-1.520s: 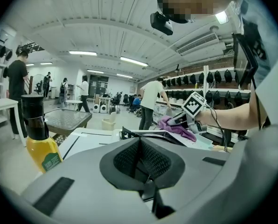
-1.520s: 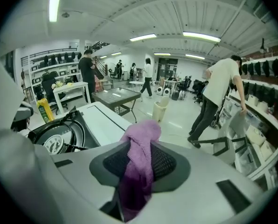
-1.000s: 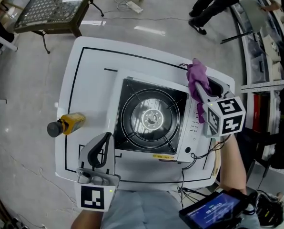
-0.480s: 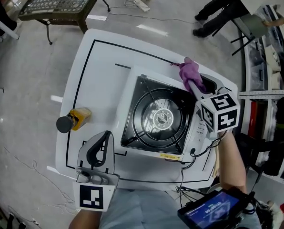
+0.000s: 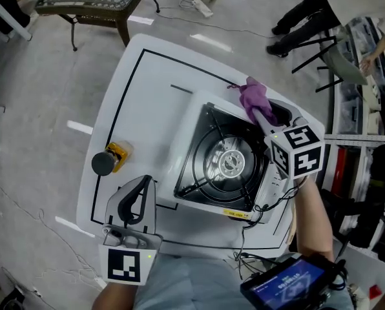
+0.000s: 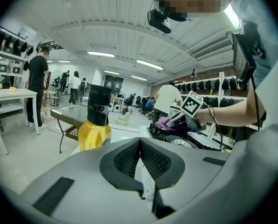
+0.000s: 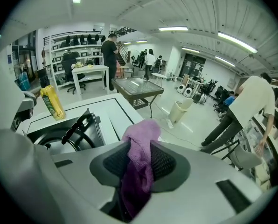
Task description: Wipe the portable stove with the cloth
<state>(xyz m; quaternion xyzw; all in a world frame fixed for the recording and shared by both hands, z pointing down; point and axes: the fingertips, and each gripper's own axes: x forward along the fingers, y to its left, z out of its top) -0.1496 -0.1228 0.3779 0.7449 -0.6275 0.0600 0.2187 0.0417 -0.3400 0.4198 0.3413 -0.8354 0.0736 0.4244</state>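
We saw one stove (image 5: 208,154), one cloth (image 5: 252,99) and one bottle (image 5: 110,160) (left of the stove). Our right gripper (image 5: 260,112) squeezed the cloth at the stove's far corner. Our left gripper (image 5: 135,196) was closed and empty beside the stove.

**Head view:** overhead, facing steeply down. It is far enough off to take in the whole bench (image 5: 147,95), with the portable stove (image 5: 228,163) near centre, the left tool (image 5: 141,185) at lower left and the right tool (image 5: 265,118) at right.

**Left gripper view:** low and close over its own jaws, facing roughly level across the bench. The yellow bottle (image 6: 96,125) is near; the portable stove lies beyond at right.

**Right gripper view:** close behind its own jaws and the cloth (image 7: 139,162), tilted downward, with the portable stove at lower left.

**Shared by all three:** portable stove, yellow bottle.
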